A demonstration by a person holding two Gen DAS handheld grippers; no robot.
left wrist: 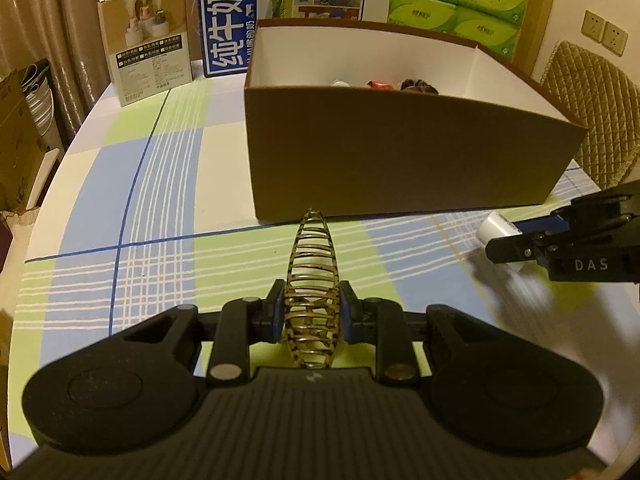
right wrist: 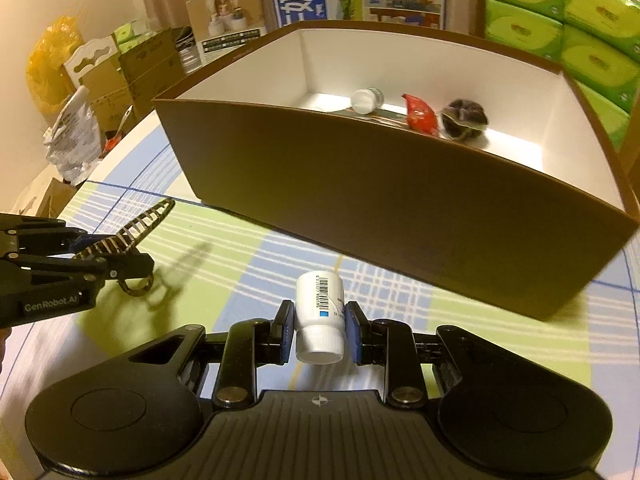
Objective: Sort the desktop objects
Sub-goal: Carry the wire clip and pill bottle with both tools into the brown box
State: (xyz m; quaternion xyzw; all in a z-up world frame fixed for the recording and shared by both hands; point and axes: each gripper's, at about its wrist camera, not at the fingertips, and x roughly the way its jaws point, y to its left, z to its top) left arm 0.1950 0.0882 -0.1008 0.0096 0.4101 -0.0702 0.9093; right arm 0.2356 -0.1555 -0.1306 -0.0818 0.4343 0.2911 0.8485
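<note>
My left gripper (left wrist: 311, 312) is shut on a leopard-patterned hair clip (left wrist: 313, 276), held above the checked tablecloth with its tip toward the brown box (left wrist: 400, 156). In the right wrist view the same left gripper (right wrist: 120, 258) carries the hair clip (right wrist: 132, 228) at the left. My right gripper (right wrist: 318, 330) is shut on a small white bottle (right wrist: 320, 312) with a barcode, cap toward the camera. From the left wrist view that right gripper (left wrist: 516, 240) and the white bottle (left wrist: 496, 232) show at the right edge. The brown box (right wrist: 360, 184) has white inner walls.
Inside the box lie a small jar (right wrist: 367, 100), a red packet (right wrist: 420, 114) and a dark bundle (right wrist: 464, 118). Behind it stand a blue milk carton (left wrist: 226, 20), a beige product box (left wrist: 146, 36) and green tissue packs (left wrist: 460, 4). A quilted chair (left wrist: 592, 120) stands right; cardboard boxes (right wrist: 132, 68) sit left.
</note>
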